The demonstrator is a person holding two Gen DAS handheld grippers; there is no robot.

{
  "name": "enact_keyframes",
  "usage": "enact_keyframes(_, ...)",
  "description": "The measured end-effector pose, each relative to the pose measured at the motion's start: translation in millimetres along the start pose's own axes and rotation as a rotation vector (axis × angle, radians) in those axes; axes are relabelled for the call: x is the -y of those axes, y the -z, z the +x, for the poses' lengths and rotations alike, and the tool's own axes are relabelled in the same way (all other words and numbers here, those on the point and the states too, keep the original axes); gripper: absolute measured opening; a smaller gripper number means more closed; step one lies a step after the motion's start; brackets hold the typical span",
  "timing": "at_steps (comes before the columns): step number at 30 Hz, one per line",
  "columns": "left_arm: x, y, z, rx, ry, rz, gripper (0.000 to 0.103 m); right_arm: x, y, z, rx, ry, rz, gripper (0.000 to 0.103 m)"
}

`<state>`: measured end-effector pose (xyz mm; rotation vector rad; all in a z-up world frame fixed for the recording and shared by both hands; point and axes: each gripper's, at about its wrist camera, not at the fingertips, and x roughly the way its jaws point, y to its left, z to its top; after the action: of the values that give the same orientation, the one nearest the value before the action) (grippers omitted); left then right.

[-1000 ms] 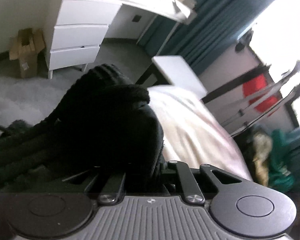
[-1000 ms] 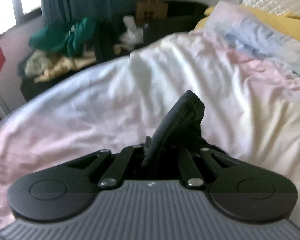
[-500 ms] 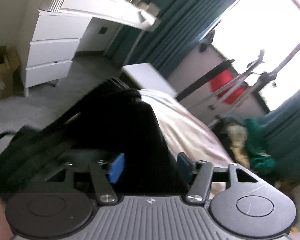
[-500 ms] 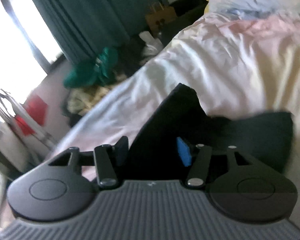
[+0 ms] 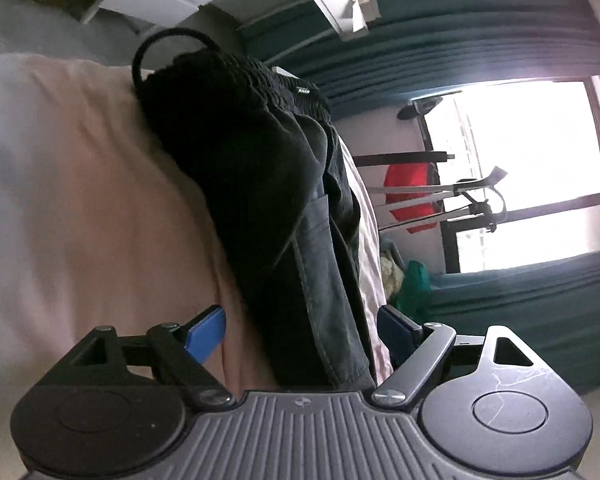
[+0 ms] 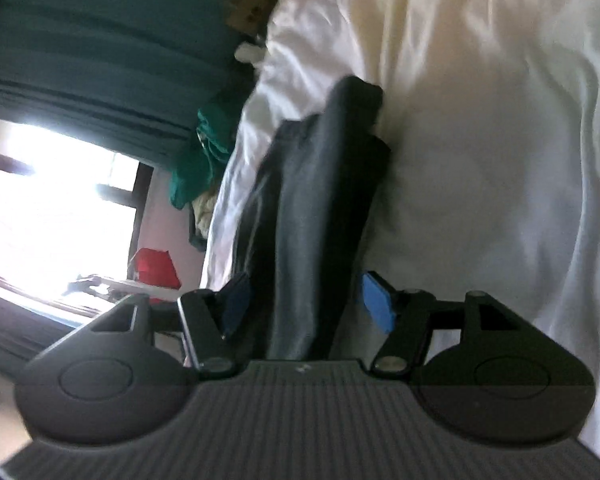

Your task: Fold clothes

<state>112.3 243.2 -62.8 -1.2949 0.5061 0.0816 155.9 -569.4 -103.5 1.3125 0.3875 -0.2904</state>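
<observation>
Dark, soft trousers (image 5: 284, 208) lie on the rumpled bed sheet (image 6: 480, 160); left gripper (image 5: 300, 328) and right gripper (image 6: 304, 300) both released, jaws straddling the fabric edge.

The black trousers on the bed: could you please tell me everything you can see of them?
The black trousers look like dark, slightly faded cotton with a gathered elastic waistband, a small label and a seamed pocket. A black cord loop sticks out at the waist. They lie lengthwise on the pale bedsheet, running between the spread blue pads of the left gripper and right gripper; neither clamps them.
</observation>
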Motion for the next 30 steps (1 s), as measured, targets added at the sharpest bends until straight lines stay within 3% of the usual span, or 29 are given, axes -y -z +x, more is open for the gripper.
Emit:
enact_keyframes(4,-7,-13,26,-0.02,0.015,0.059,0.077,17,-6,24,-0.035,0.014,0.031,0.065)
enact_keyframes(9,-22,-33,53,0.069,0.004,0.019,0.068,10,-22,48,0.081,-0.063,-0.02,0.065)
enact_keyframes(12,-23,-43,70,0.113,-0.013,0.028,0.065,15,-31,68,0.112,-0.059,-0.013,0.065)
enact_keyframes(15,-18,-46,79,0.17,-0.035,0.078,0.05,8,-32,79,0.178,-0.036,-0.093,0.054)
enact_keyframes(16,-16,-45,80,0.191,-0.035,0.095,0.034,4,-31,79,0.222,-0.018,-0.123,0.036)
enact_keyframes(17,-11,-42,80,0.215,-0.041,0.119,0.03,0,-28,80,0.255,-0.007,-0.147,0.02)
enact_keyframes(20,3,-34,78,0.276,-0.047,0.181,0.023,-12,-20,80,0.352,0.029,-0.215,0.017)
enact_keyframes(23,13,-29,61,0.304,-0.009,0.172,0.013,-24,-18,73,0.374,0.057,-0.24,0.016)
enact_keyframes(27,19,-29,38,0.3,0.046,0.134,0.011,-21,-23,44,0.377,0.05,-0.239,0.015)
enact_keyframes(30,33,-23,19,0.309,0.062,0.171,0.011,-13,-22,13,0.365,0.036,-0.203,0.015)
